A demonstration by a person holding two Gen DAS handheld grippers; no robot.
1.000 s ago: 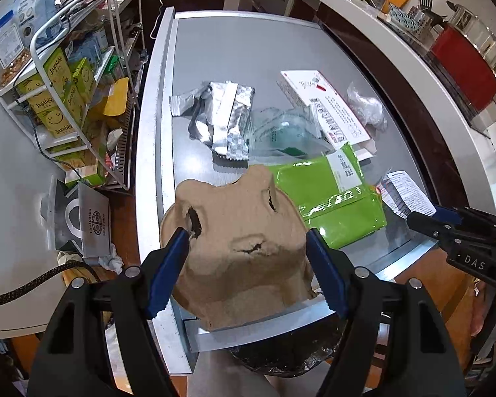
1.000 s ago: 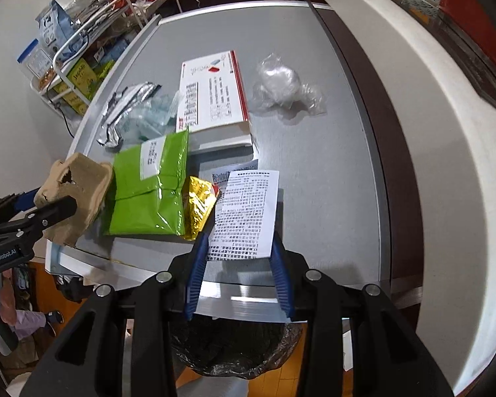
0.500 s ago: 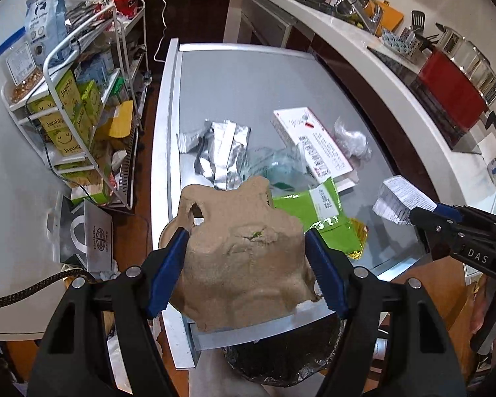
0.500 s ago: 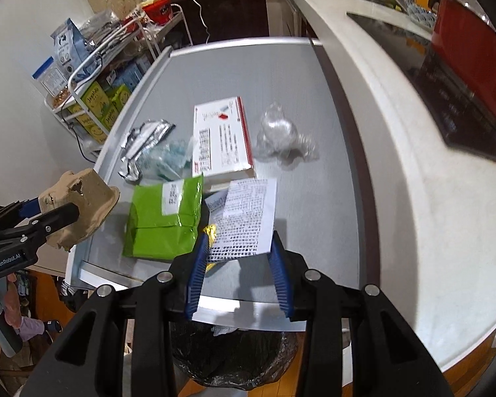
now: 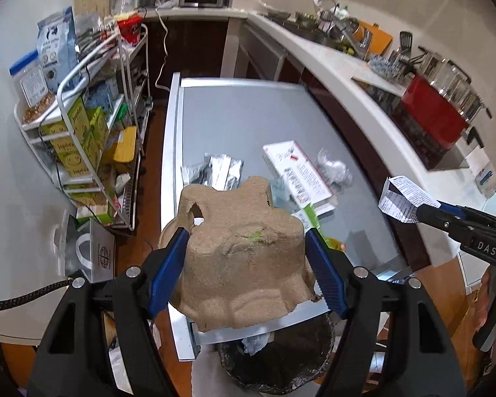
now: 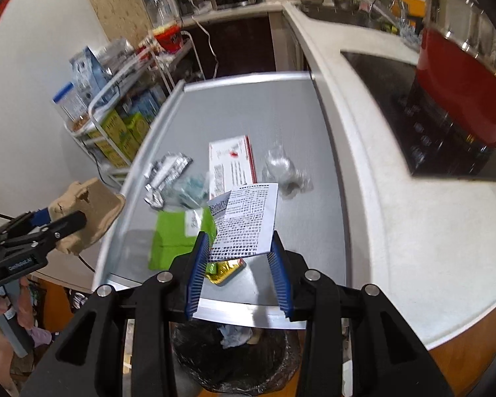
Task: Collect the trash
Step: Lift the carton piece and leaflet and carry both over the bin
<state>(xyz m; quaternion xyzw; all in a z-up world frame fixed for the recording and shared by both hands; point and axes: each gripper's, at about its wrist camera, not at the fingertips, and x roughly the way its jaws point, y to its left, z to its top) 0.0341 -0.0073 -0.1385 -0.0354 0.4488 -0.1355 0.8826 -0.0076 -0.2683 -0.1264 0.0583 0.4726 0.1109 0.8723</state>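
Blue ribbed pads of the left hand-held gripper (image 5: 244, 264) are clamped about halfway apart on a brown moulded-pulp carton piece (image 5: 241, 258), rough and lumpy, with a torn hole near its top, held up above the near edge of the grey surface (image 5: 248, 112). Over on the right hand-held gripper (image 6: 241, 258), the jaws are nearly together, pinching a thin white printed leaflet (image 6: 248, 218), creased and hanging clear of the surface. Below both, a bin with a crinkled black liner (image 6: 248, 360) sits just off the near edge, crumpled white paper inside. Out on the surface: a glossy green pouch (image 6: 178, 238), a gold foil wrapper (image 6: 225, 269), silver foil packets (image 6: 167, 172), a flat white printed box (image 6: 231, 162) and a clear crumpled plastic wrapper (image 6: 281, 168).
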